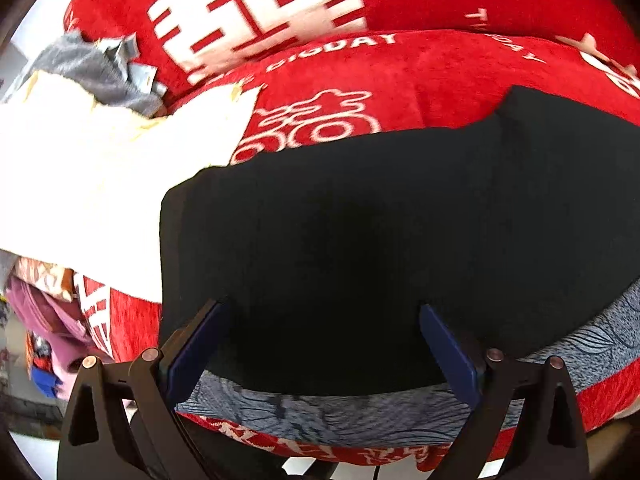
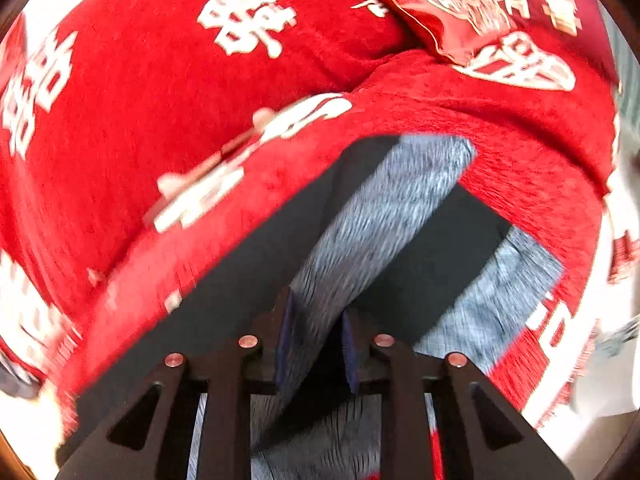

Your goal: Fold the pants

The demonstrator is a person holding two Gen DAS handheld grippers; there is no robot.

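The pants are black outside with a grey patterned lining. In the left wrist view the pants lie flat on a red blanket, with a grey lining strip along their near edge. My left gripper is open and empty, its blue pads over the black cloth. In the right wrist view my right gripper is shut on a lifted fold of the pants, grey side up. The rest of the pants lies black beneath it. The view is motion-blurred.
A white cloth lies left of the pants, with a grey garment behind it. Pink and coloured clothes sit at the lower left. A red cushion lies at the far right of the blanket.
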